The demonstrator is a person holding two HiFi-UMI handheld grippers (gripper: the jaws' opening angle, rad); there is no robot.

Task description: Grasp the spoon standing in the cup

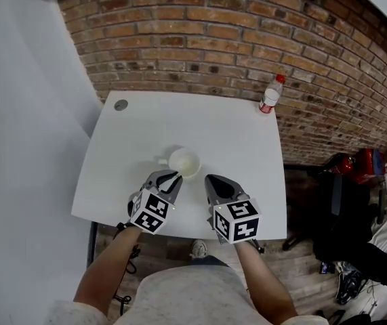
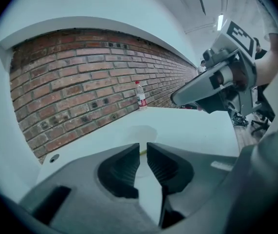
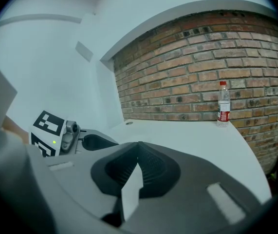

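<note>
A white cup [image 1: 185,162] stands on the white table [image 1: 234,131], near its front edge, with its handle to the left. A thin pale spoon [image 1: 175,177] leans out of the cup toward me. My left gripper [image 1: 172,177] is at the cup's near left rim, its jaws closed to a narrow slit on the spoon's handle. In the left gripper view a yellowish sliver of the spoon [image 2: 141,151] shows between the tips of the left gripper [image 2: 143,147]. My right gripper [image 1: 211,179] hovers just right of the cup. The right gripper [image 3: 139,147] is shut on nothing.
A clear plastic bottle [image 1: 270,95] with a red cap and label stands at the table's far right corner, by the brick wall [image 1: 247,39]. A round cable hole [image 1: 120,104] is at the far left corner. Dark bags and a red object [image 1: 356,164] lie on the floor to the right.
</note>
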